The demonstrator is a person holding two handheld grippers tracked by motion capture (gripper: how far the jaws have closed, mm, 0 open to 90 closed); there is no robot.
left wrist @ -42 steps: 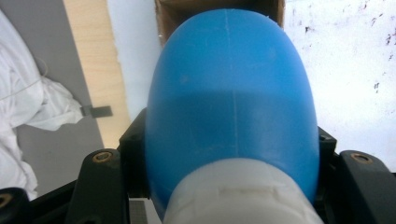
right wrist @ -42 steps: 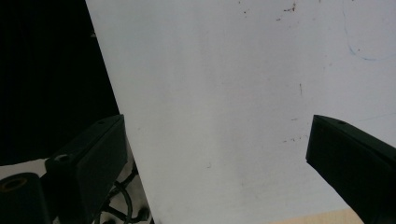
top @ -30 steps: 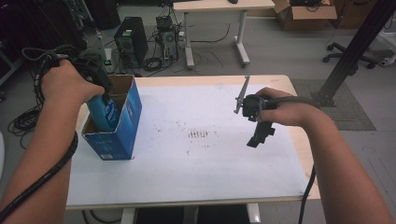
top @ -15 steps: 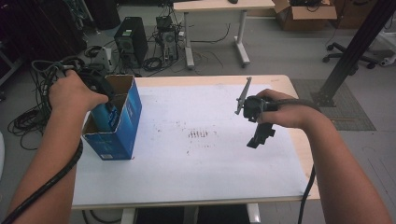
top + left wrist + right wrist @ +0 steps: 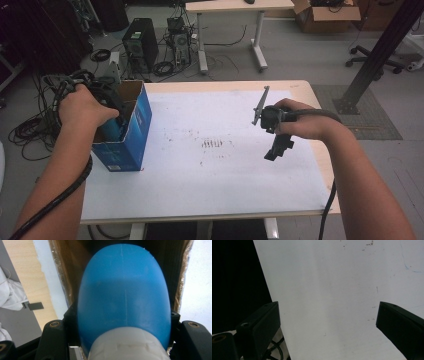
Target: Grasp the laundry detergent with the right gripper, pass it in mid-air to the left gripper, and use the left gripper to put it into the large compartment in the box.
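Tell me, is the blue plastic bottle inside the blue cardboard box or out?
Partly in: the left gripper grips the blue plastic bottle, whose far end is between the blue cardboard box's brown walls.

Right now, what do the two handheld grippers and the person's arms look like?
Both grippers are black: the left gripper and right gripper have blocky black fingers with small brass-ringed screw holes. A thick black cable trails from each. A grey plate tops the right one. Forearms are bare, no sleeves.

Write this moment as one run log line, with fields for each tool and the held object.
left tool: shut on blue plastic bottle, inside open blue cardboard box | right tool: open, nothing held, above white table
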